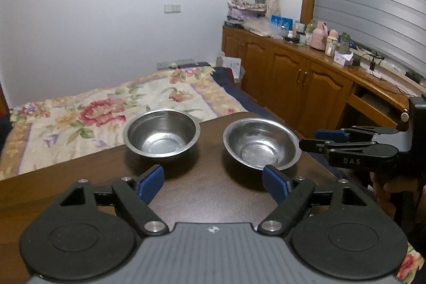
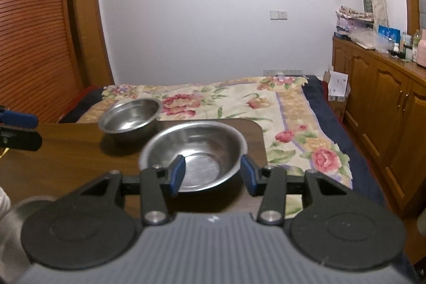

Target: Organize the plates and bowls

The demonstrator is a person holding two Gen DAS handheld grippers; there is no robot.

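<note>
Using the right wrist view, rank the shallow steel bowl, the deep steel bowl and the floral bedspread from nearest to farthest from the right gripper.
1. Shallow steel bowl, directly ahead of the right gripper.
2. Deep steel bowl, back left on the table.
3. Floral bedspread, beyond the table.

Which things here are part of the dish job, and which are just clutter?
Job: deep steel bowl; shallow steel bowl, both on the table.

Clutter: floral bedspread; bottles and boxes on the wooden cabinet.
</note>
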